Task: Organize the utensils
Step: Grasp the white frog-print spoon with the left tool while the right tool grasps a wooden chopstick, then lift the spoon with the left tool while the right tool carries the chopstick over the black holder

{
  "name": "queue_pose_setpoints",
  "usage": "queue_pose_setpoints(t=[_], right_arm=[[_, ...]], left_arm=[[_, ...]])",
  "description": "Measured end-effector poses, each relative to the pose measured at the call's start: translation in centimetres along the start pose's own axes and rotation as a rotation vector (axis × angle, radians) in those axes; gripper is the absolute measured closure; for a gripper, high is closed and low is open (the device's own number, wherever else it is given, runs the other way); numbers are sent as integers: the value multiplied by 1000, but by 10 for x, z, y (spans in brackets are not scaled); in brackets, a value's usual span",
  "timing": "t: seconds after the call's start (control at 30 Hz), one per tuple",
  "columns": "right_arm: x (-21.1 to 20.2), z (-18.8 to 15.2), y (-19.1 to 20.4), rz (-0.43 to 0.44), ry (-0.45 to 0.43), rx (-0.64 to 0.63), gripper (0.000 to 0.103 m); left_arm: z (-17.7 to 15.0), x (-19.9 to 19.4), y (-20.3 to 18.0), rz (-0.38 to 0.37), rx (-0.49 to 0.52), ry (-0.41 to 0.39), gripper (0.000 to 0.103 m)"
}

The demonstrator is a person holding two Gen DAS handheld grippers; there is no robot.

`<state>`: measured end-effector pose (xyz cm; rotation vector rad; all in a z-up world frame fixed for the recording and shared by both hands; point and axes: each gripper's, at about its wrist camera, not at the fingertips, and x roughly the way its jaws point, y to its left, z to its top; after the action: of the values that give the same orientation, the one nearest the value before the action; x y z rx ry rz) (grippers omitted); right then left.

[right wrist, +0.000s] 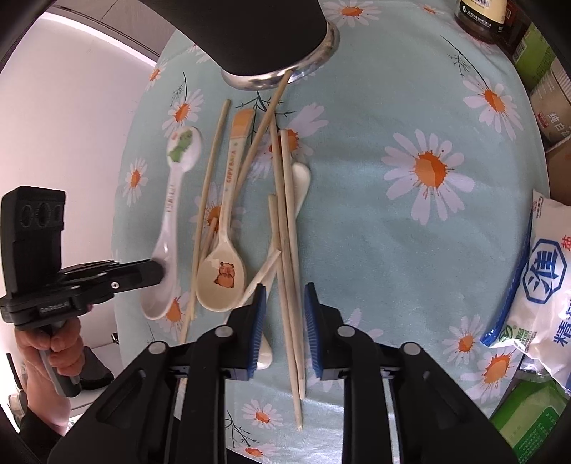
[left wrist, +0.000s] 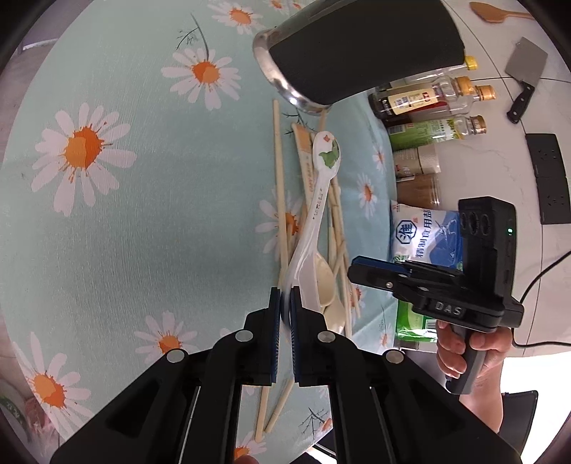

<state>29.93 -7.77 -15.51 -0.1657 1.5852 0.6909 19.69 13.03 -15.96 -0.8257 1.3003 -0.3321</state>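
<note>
My left gripper (left wrist: 284,298) is shut on the bowl end of a white spoon (left wrist: 318,200) with a green dinosaur on its handle; it also shows in the right wrist view (right wrist: 167,228), lifted and tilted. My right gripper (right wrist: 284,299) is open, its pads either side of a pair of wooden chopsticks (right wrist: 289,271) lying on the daisy tablecloth (right wrist: 410,250). A beige capybara spoon (right wrist: 223,257), a cream spoon (right wrist: 299,185) and more chopsticks (right wrist: 207,207) lie in a loose pile. A black holder with a steel rim (right wrist: 282,46) stands behind the pile.
Sauce bottles (left wrist: 428,100), green packets and a blue-white salt bag (left wrist: 424,235) line the table's right side. A cleaver (left wrist: 523,76), a wooden spatula (left wrist: 496,14) and a power strip (left wrist: 547,175) lie on the white counter beyond.
</note>
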Motion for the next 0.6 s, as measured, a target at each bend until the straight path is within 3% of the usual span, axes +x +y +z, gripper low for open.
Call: queue_pose_setpoints(t=[0.17,0.6], right_arm=[[8,1,8,-46,19,-29,95],[4,-6,6,-56,8,-24,97]], left_arm=[[-4,-5,-5,-9,23,-4,99],[-12,-12,-6,-22,36,-10,99]])
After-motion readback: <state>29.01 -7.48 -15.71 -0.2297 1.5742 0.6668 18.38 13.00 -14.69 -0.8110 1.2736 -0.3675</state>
